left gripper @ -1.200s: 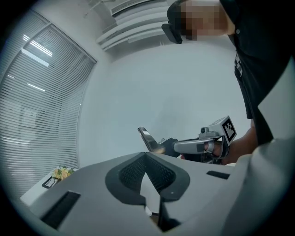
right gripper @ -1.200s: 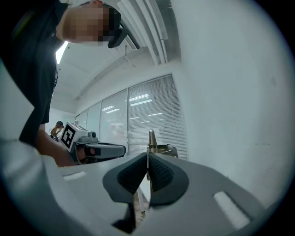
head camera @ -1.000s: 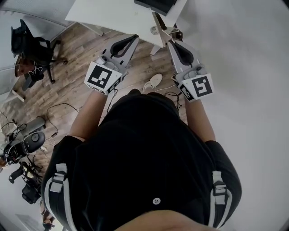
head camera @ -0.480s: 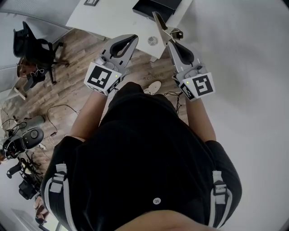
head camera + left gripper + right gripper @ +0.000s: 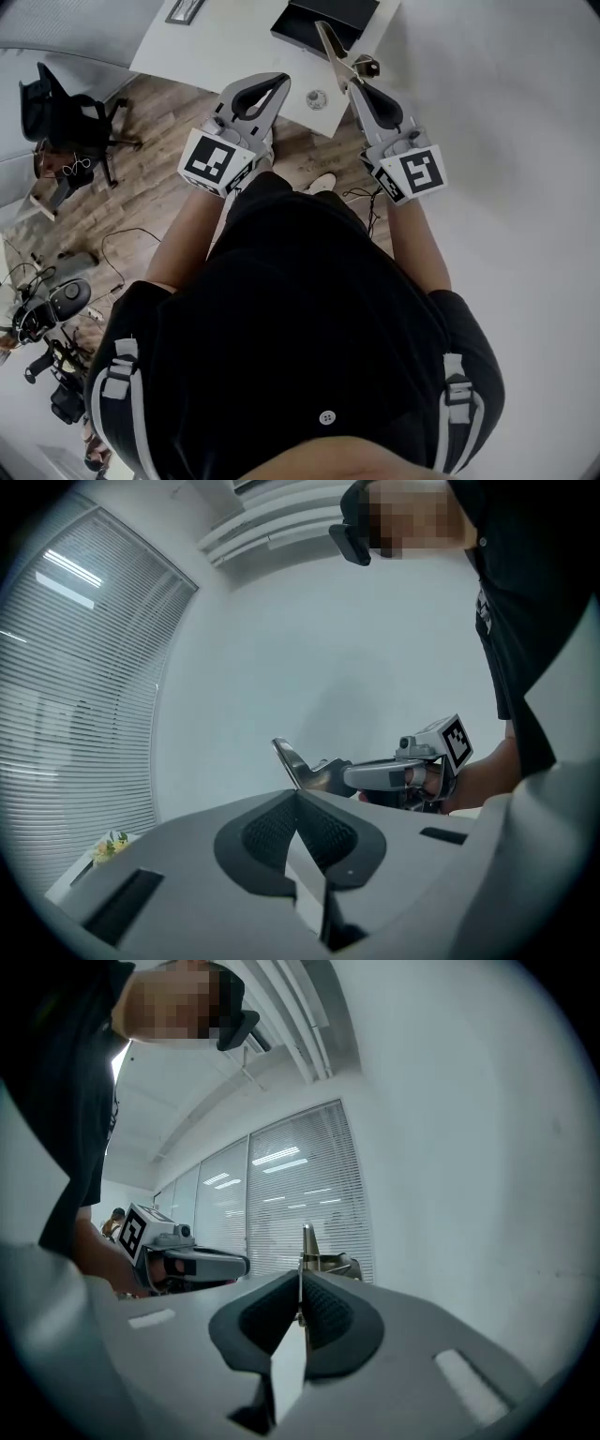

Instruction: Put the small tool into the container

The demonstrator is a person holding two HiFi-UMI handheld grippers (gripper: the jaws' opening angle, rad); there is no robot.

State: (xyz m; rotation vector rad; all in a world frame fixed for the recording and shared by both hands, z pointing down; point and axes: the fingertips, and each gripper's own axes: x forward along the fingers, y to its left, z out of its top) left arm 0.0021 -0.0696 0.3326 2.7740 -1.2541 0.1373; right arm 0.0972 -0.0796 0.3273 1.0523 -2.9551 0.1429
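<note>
Seen from above in the head view, my right gripper [image 5: 354, 84] is shut on a small metal tool [image 5: 333, 47] whose flat blade sticks out past the jaws. The blade tip reaches over the near edge of a black container [image 5: 323, 17] on a white table [image 5: 216, 47]. The right gripper view shows the tool [image 5: 307, 1252] pinched upright between the pads. My left gripper [image 5: 279, 82] is shut with nothing in it, held level beside the right one near the table's edge. In the left gripper view the closed jaws [image 5: 298, 803] point at the tool [image 5: 291, 759].
A small round object [image 5: 317, 97] lies on the table near its corner, and a flat frame [image 5: 183, 9] lies at the far edge. An office chair [image 5: 66, 103], cables and gear [image 5: 47, 309] are on the wooden floor at left. A shoe [image 5: 319, 176] shows below the grippers.
The table and black container have come lower in the head view and nearer the grippers. Both grippers stay shut, and the tool's tip now overlaps the container's edge.
</note>
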